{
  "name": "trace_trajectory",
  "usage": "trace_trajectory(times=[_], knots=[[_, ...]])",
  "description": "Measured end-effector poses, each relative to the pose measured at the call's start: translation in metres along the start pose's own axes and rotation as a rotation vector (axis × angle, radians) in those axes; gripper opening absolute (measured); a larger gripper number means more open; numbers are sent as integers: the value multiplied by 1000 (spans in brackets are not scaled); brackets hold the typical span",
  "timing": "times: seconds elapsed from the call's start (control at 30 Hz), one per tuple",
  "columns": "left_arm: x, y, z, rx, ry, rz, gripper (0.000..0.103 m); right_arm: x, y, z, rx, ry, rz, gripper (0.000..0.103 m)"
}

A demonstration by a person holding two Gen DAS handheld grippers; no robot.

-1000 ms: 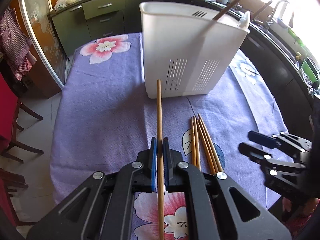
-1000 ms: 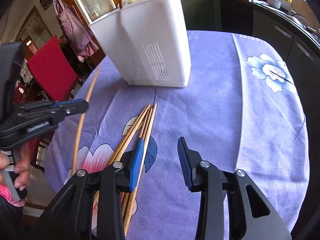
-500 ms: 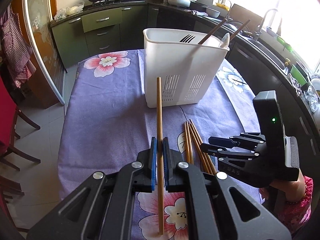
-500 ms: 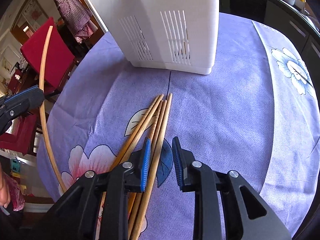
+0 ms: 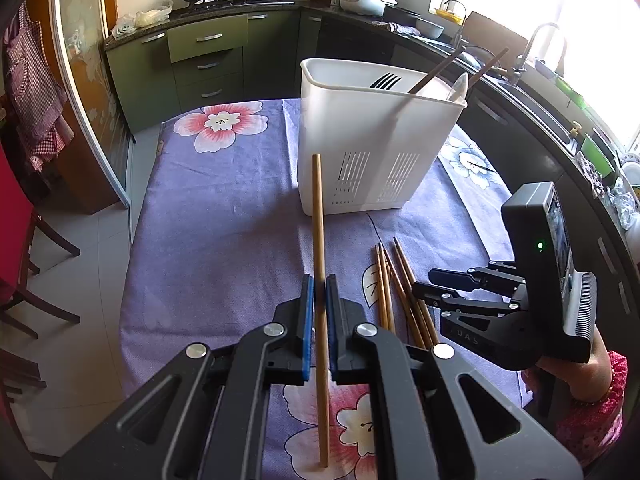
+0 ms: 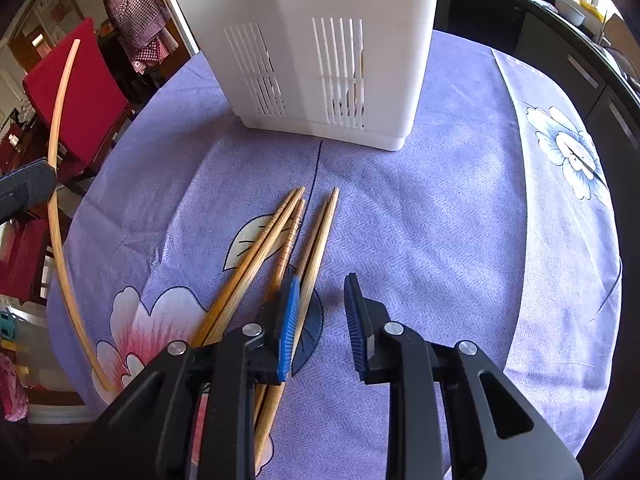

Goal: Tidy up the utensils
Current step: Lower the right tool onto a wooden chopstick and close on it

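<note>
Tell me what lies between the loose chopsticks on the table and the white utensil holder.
Nothing but bare purple tablecloth, crossed by a thin printed dark line. The right wrist view shows this stretch between the chopsticks and the utensil holder.

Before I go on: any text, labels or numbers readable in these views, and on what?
"DAS": embossed on the right gripper body, left wrist view; the word looks cut off at its start, so it may be part of a longer mark.
Right gripper's side screen: too oblique to read.
Holder, chopsticks, tablecloth: no text.
</note>
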State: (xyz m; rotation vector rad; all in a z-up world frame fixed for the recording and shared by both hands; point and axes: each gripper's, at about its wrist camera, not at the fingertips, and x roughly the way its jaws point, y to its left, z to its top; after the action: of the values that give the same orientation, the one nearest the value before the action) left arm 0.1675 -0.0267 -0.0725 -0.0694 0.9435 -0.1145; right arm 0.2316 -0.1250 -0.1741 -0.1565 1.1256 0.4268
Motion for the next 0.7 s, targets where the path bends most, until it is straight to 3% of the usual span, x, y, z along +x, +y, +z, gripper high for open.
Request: trace_trajectory(times=[0.47,0.6,0.7], knots=[[0,1,0,1,-3,-3,6,9,14,-1,-42,6,-56,23],[-1,1,0,2,-7,-3,6,13,20,2,-49,-8,-62,11],[-2,2,-1,2,-8,-3,6,10,16,1,-37,-14,-51,8]])
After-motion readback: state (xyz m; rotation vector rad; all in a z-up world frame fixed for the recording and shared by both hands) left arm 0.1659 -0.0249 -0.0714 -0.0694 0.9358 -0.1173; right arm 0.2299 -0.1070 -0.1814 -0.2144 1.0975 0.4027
